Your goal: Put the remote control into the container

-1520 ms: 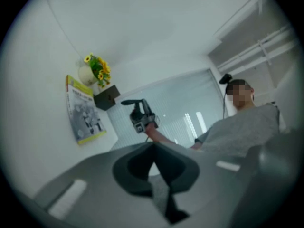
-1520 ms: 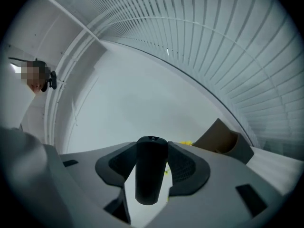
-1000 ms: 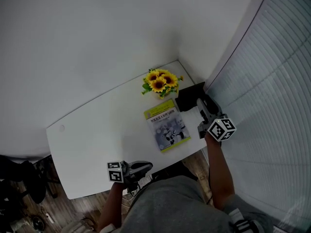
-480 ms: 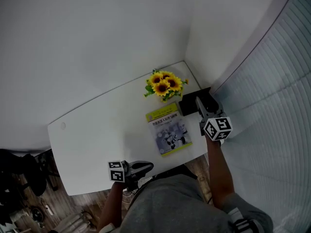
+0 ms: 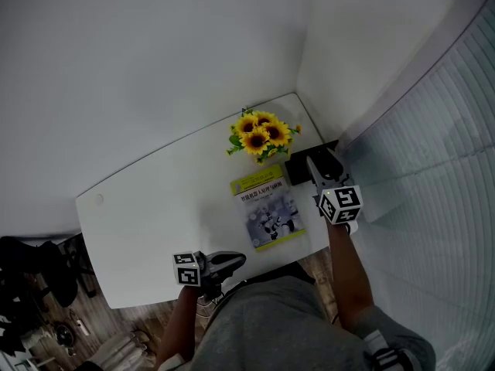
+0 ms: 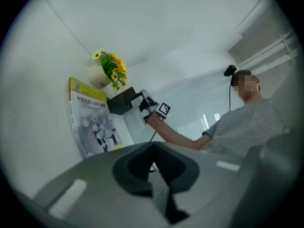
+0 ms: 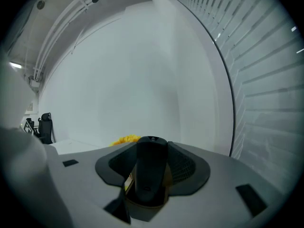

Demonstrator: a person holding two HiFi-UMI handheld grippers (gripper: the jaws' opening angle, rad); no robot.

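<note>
A black remote control point(image 7: 151, 175) stands lengthwise between the jaws of my right gripper point(image 7: 152, 148), which is shut on it. In the head view this gripper point(image 5: 318, 170) hovers over the black container point(image 5: 300, 165) at the table's far right edge. The container's inside is hidden by the gripper. The left gripper view shows the container point(image 6: 121, 101) with the right gripper point(image 6: 151, 106) just beside it. My left gripper point(image 5: 232, 260) is shut and empty at the table's near edge, its jaws point(image 6: 153, 167) pressed together.
A pot of sunflowers point(image 5: 259, 134) stands in the table's back corner, left of the container. A book point(image 5: 267, 210) lies flat in front of it. The white table point(image 5: 155, 215) meets walls behind and window blinds point(image 5: 433, 176) on the right.
My right gripper, with the remote in it, has sunk and shifted a little left, closer over the container, with the wrist rolled. The left gripper has drifted slightly along the near edge.
</note>
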